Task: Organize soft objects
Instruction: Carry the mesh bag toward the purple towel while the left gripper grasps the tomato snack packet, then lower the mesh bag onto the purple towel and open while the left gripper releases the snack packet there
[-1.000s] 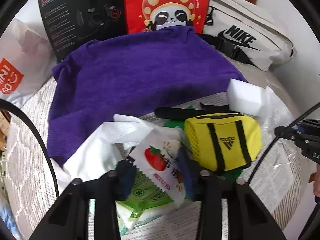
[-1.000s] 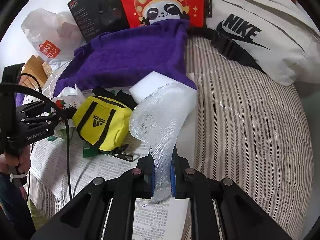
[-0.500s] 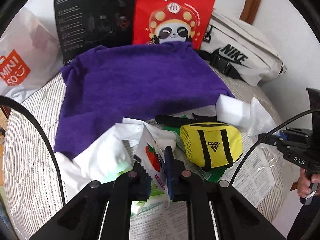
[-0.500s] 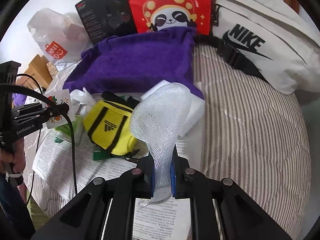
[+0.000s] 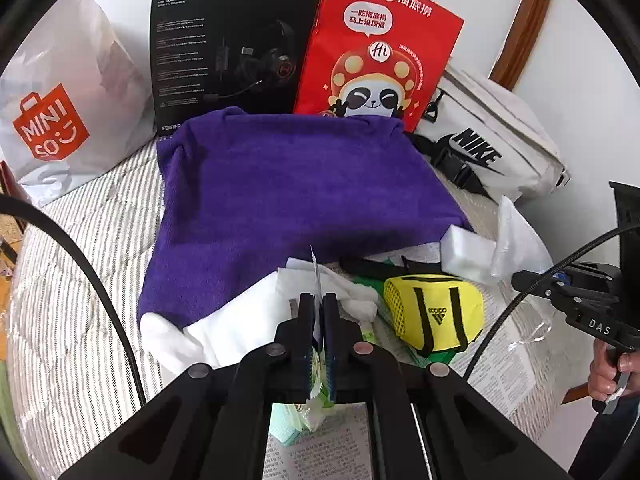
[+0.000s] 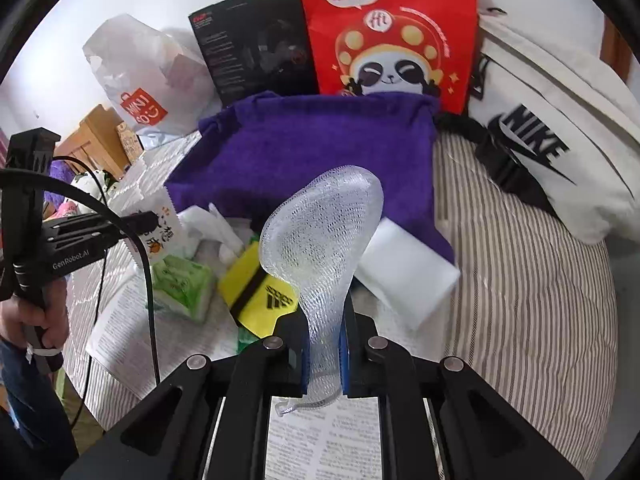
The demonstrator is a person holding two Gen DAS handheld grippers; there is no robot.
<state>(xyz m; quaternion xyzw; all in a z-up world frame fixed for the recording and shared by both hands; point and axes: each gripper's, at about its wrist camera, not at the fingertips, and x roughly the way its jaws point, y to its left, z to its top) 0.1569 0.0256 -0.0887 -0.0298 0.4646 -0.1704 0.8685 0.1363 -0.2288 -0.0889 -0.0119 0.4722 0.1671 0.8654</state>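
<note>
Holding one soft item in each gripper, the person has the sorting barely begun. The left gripper point(image 5: 319, 312) has just been closing, and its fingers are now clamped on a thin snack sachet point(image 6: 162, 226) printed with fruit, seen edge-on from the left wrist and lifted clear of the pile. The right gripper point(image 6: 324, 354) has its fingers pressed together on the stem of a clear foam net sleeve point(image 6: 320, 232), which stands up above them.

Most of the work looks undone. On the newspaper point(image 6: 132, 320) at the near edge of the bed point(image 6: 520, 280) a heap remains: a yellow Adidas pouch point(image 5: 434, 314), a green tissue pack point(image 6: 182, 286), crumpled white tissue point(image 5: 240, 320) and a white sponge block point(image 6: 404, 276) just beside the pouch. The purple towel point(image 5: 288, 192) lies spread across the middle of the bed toward the far edge, with nothing placed on it. I judge it the likely spot for laying things out, though no destination is certain.
</note>
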